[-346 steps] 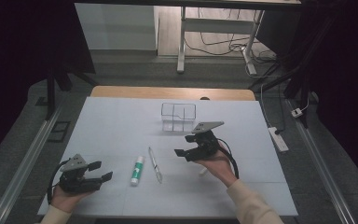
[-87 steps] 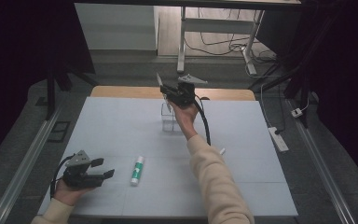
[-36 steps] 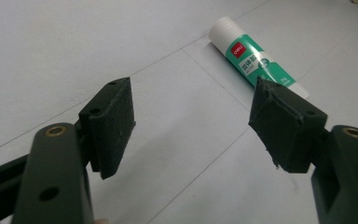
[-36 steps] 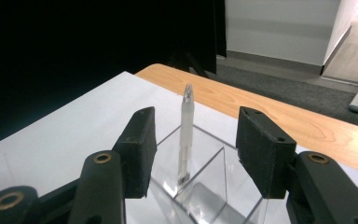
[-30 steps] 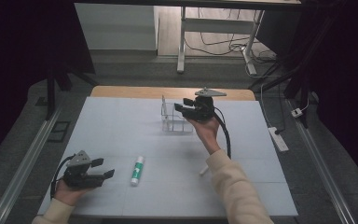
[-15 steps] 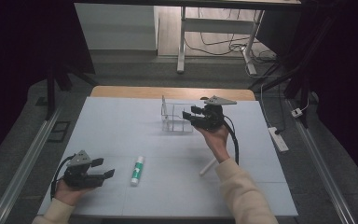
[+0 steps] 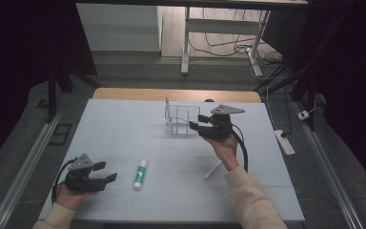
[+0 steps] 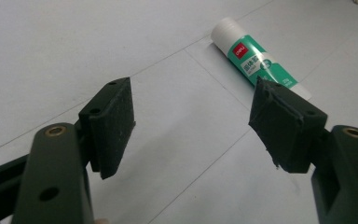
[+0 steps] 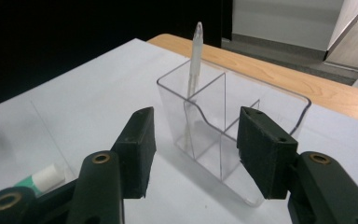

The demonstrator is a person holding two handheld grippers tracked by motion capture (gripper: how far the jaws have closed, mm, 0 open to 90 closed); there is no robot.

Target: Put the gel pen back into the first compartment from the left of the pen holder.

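The clear divided organizer [image 9: 223, 135] stands just ahead of the right gripper [image 9: 193, 154], whose jaws are apart and empty. A pen [image 9: 193, 70] stands upright in its far-left compartment. A glue stick [image 8: 256, 58] lies just beyond the left gripper [image 8: 193, 121], jaws likewise apart.

Glue stick [image 9: 41, 180], at 8 o'clock: body hidden behind the right hand-held gripper [image 9: 195, 151]; label unreadable.

White-topped table [image 7: 124, 124] with wood far edge carries a clear divided organizer [image 7: 182, 119] near the back, glue stick [image 7: 140, 173] nearer front.
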